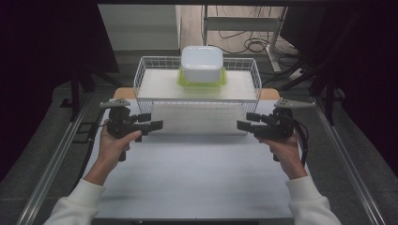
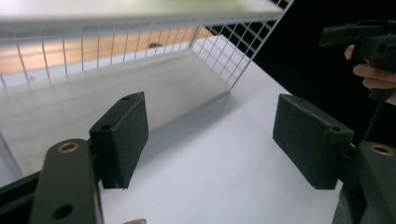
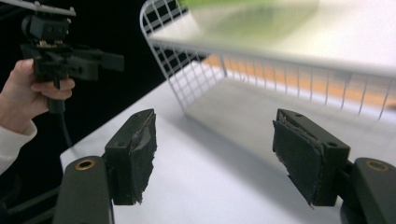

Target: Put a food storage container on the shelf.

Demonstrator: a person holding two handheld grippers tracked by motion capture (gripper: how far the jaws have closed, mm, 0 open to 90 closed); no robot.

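Note:
A white wire basket (image 1: pixel 141 77) stands at the far side of the white table (image 1: pixel 197 173). In it sits a white tub with a green lid (image 1: pixel 202 65), upside down. My left gripper (image 1: pixel 153 121) is held at the basket's front left corner, pointing right, jaws open with nothing between them. My right gripper (image 1: pixel 247 121) is held at the front right corner, pointing left, open and empty as well. In the left gripper view the jaws of my left gripper (image 2: pixel 210 140) frame the basket wall (image 2: pixel 140 44); in the right gripper view the jaws of my right gripper (image 3: pixel 215 156) frame the basket (image 3: pixel 187 74) and a green blur (image 3: pixel 247 14).
Metal rails (image 1: pixel 56 159) run along both sides of the table. A wooden board (image 1: pixel 123 92) shows under the basket. Behind the table are a desk frame and cables (image 1: pixel 248 42) on the floor. Dark curtains flank both sides.

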